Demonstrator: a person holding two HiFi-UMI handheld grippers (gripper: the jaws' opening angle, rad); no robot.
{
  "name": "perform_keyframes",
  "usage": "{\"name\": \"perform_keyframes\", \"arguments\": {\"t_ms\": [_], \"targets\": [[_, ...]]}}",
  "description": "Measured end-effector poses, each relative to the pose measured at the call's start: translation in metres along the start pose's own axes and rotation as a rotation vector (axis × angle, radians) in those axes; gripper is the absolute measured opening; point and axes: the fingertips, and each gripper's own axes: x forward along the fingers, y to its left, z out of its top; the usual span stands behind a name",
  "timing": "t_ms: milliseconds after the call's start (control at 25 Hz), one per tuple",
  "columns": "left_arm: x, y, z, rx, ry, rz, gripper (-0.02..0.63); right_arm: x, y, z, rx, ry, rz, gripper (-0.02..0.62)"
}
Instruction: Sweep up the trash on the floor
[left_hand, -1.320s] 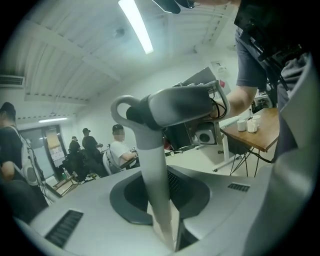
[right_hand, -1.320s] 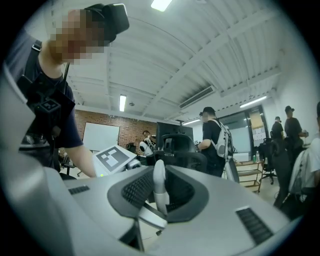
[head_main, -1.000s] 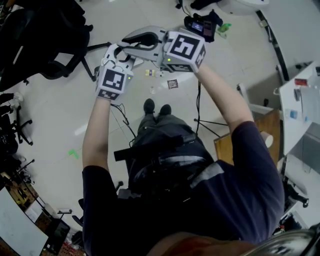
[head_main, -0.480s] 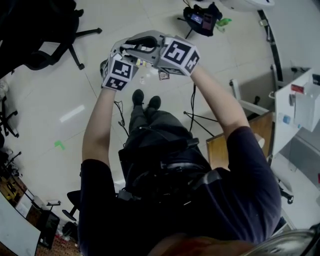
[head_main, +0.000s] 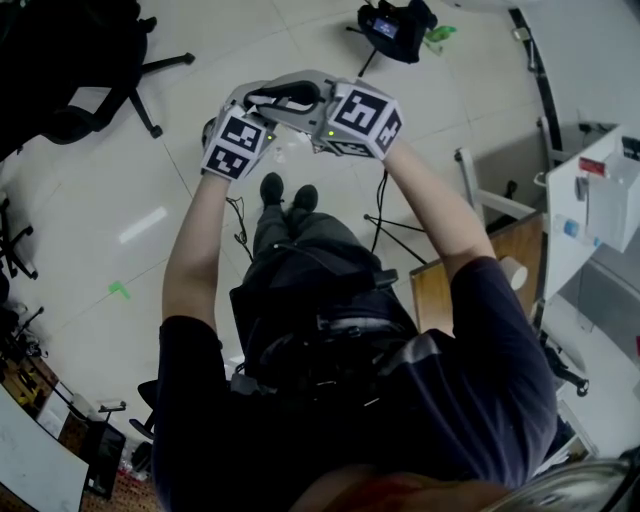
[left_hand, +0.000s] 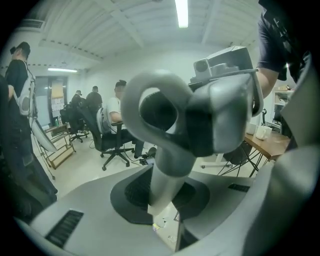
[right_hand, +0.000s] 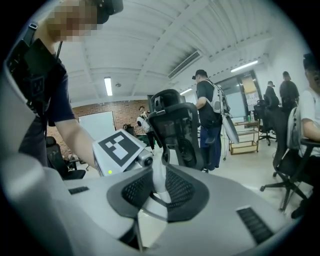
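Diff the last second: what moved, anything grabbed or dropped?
Both the left gripper and right gripper dropped toward the floor, now hiding most of the small trash scraps ahead of the black shoes. Nothing grabbed or released: left stays shut on the grey looped plastic handle, right on the slim pale handle.

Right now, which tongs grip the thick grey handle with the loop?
The left tongs: a thick grey looped handle sits between their pads. The right tongs hold only a thin white stem.
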Motion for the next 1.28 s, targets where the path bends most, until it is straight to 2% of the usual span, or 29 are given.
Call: {"name": "perform_keyframes", "arguments": {"t_ms": [280, 840, 1120, 1280], "targets": [[-0.008, -0.015, -0.001, 0.004, 0.016, -0.004, 0.055, -0.006, 0.011, 0.000, 0.035, -0.030, 0.001, 0.091], [-0.025, -0.023, -0.010, 0.038, 0.023, 0.035, 0.054, -0.001, 0.032, 0.001, 0.008, -0.026, 0.022, 0.091], [-0.030, -0.001, 0.020, 0.118, -0.053, 0.087, 0.049, -0.002, 0.013, 0.028, -0.049, -0.053, -0.066, 0.086], [-0.044, -0.003, 0.060, 0.187, -0.097, 0.094, 0.048, -0.024, 0.014, 0.062, -0.125, -0.092, -0.095, 0.085]]}}
